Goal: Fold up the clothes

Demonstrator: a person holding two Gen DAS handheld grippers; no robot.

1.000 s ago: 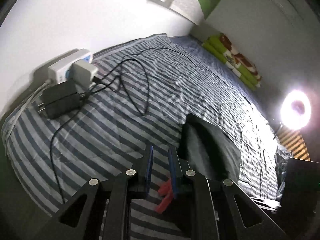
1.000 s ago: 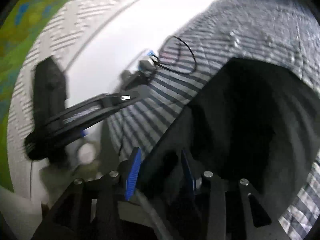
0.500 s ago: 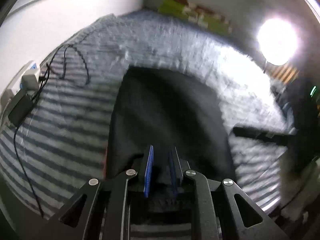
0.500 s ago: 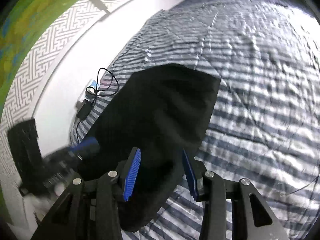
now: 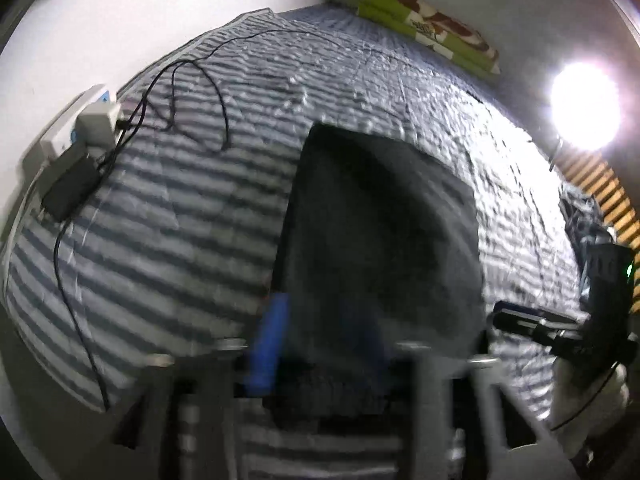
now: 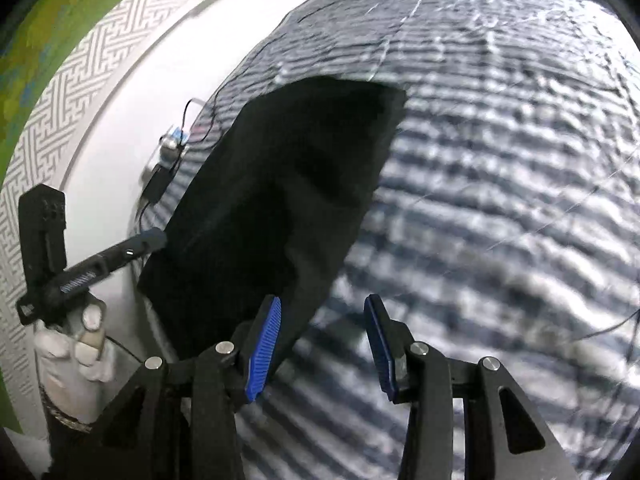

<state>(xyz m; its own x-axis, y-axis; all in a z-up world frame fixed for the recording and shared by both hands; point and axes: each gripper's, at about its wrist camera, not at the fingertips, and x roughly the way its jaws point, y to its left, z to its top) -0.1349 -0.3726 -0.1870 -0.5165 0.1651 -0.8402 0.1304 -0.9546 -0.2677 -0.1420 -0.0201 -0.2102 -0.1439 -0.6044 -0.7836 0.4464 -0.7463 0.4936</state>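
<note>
A bed spread with a blue-and-white striped sheet [image 5: 168, 216] fills both of your views, set against a white wall [image 5: 120, 20] and lit by a round lamp [image 5: 585, 106] at the far right of the left wrist view. The folded black garment [image 5: 380, 232] lies flat on the sheet, straight ahead of your left gripper [image 5: 320, 340]. That gripper is smeared by motion, its blue pads spread with the garment's near edge between them, so you cannot tell whether they pinch it. Your right gripper [image 6: 322, 344] hovers with its jaws wide apart and nothing held, its left pad [image 6: 264, 348] just beside the garment's near corner. Your gloved left hand [image 6: 80, 344] grasps its tool's handle. A white power strip [image 5: 86, 120], a black adapter [image 5: 70, 190] and looping black cables [image 5: 192, 92] sit by the wall, well clear of the garment. Green-patterned folded bedding [image 5: 432, 36] lies at the bed's far end.
</note>
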